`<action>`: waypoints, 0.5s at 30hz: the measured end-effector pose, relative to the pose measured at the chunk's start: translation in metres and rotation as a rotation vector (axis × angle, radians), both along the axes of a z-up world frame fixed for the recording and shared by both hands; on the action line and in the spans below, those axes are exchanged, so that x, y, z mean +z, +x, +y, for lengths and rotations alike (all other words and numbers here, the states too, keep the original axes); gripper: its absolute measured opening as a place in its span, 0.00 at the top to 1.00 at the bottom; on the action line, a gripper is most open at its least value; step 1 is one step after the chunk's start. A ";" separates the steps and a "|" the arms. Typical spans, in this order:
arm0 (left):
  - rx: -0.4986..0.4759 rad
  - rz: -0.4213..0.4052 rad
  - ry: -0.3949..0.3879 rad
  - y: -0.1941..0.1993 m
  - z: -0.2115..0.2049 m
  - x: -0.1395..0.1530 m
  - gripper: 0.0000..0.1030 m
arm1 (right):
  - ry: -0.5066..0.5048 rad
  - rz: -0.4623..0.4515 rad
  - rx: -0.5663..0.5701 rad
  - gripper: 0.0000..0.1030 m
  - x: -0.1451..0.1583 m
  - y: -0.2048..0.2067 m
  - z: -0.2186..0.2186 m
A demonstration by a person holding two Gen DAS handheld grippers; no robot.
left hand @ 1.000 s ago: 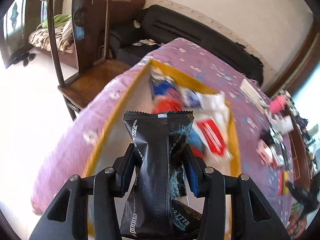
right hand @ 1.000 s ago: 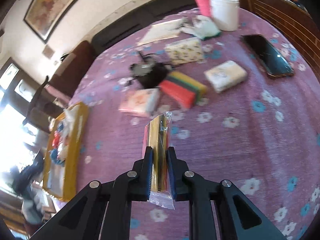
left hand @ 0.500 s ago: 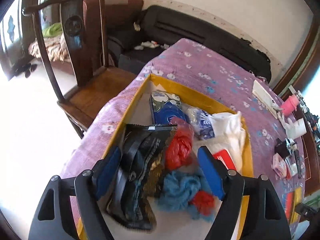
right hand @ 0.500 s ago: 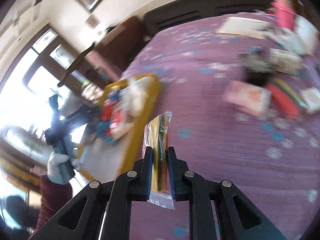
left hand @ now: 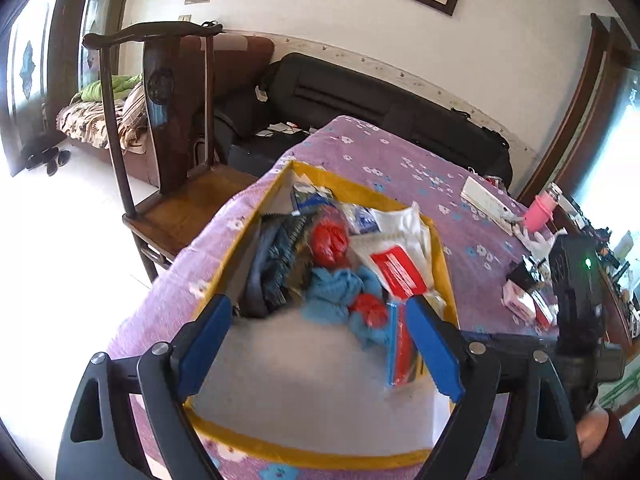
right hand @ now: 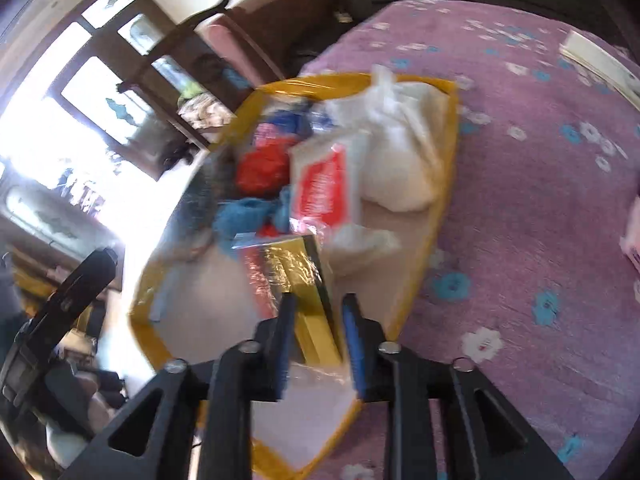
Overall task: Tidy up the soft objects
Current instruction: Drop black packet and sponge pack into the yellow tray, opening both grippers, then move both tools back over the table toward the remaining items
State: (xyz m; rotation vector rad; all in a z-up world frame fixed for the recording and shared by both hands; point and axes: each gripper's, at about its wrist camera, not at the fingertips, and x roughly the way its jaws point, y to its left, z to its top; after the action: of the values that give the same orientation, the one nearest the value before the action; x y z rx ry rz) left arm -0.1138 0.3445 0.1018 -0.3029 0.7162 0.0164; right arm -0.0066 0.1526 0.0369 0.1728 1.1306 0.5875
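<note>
From the left wrist, the left gripper (left hand: 320,344) hovers over the near end of the yellow-rimmed tray (left hand: 446,276) on the purple-clothed surface (left hand: 400,160), its jaws opening wide with nothing between them. The dark packet (left hand: 276,268) lies in the tray just ahead, its long axis running away from the gripper. Beside it I count two red bundles, one blue cloth (left hand: 336,292) and one red-labelled white bag (left hand: 396,264).

From the right wrist, the right gripper (right hand: 318,332) hangs over the tray's near right corner. Its jaws are opening, and the clear sleeve of coloured strips (right hand: 296,280) sits loosely between them, its long axis pointing ahead into the tray. Judging by this, the right hand is nearer for the coming release. One sleeve, one tray.
</note>
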 end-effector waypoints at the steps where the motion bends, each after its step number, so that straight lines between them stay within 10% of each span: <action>1: -0.004 -0.007 -0.001 -0.003 -0.004 -0.001 0.15 | 0.036 0.008 -0.009 0.60 0.002 -0.002 -0.008; 7: -0.037 -0.082 0.024 -0.022 -0.046 0.000 0.15 | 0.040 -0.113 -0.140 0.27 0.034 -0.019 -0.068; 11: -0.084 -0.107 -0.006 -0.035 -0.077 -0.002 0.15 | -0.094 -0.128 -0.230 0.27 0.041 -0.019 -0.111; 15: -0.140 -0.123 0.006 -0.054 -0.104 0.002 0.15 | -0.506 -0.265 -0.312 0.27 0.062 -0.011 -0.148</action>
State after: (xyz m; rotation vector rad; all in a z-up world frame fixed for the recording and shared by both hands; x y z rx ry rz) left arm -0.1675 0.2403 0.1040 -0.2452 0.6137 -0.1321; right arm -0.0181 0.0048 0.0985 -0.1612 0.9371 0.0342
